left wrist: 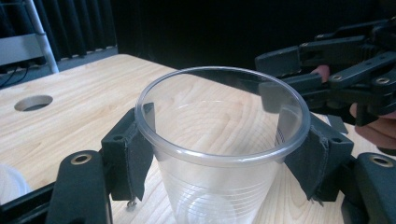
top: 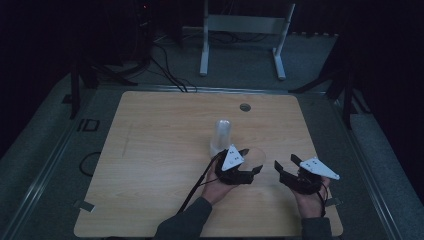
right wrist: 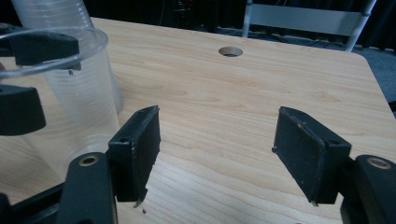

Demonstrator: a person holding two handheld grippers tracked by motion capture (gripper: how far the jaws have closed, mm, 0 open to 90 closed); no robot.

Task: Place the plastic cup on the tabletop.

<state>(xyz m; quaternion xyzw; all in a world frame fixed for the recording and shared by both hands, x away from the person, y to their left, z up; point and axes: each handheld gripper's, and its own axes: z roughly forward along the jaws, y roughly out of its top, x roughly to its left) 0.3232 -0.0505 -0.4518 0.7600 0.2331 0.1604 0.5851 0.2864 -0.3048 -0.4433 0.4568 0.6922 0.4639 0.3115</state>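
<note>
Left gripper (top: 248, 162) clamps a clear plastic cup (left wrist: 219, 154) just below its rim; right gripper (top: 284, 166) waits beside it with jaws apart.

In the left gripper view the cup stands upright in the middle of the frame, both pads pressed against its sides under the rim, above the wooden desk (top: 160, 150). In the high view that gripper sits right of centre in the lower half of the frame, with a stack of clear cups (top: 221, 136) just above and left of it. The right gripper lies near, further right, nothing between its jaws; its own view shows bare desk between the pads, the held cup at the left edge, and a round hole (right wrist: 230, 51) near the top.
</note>
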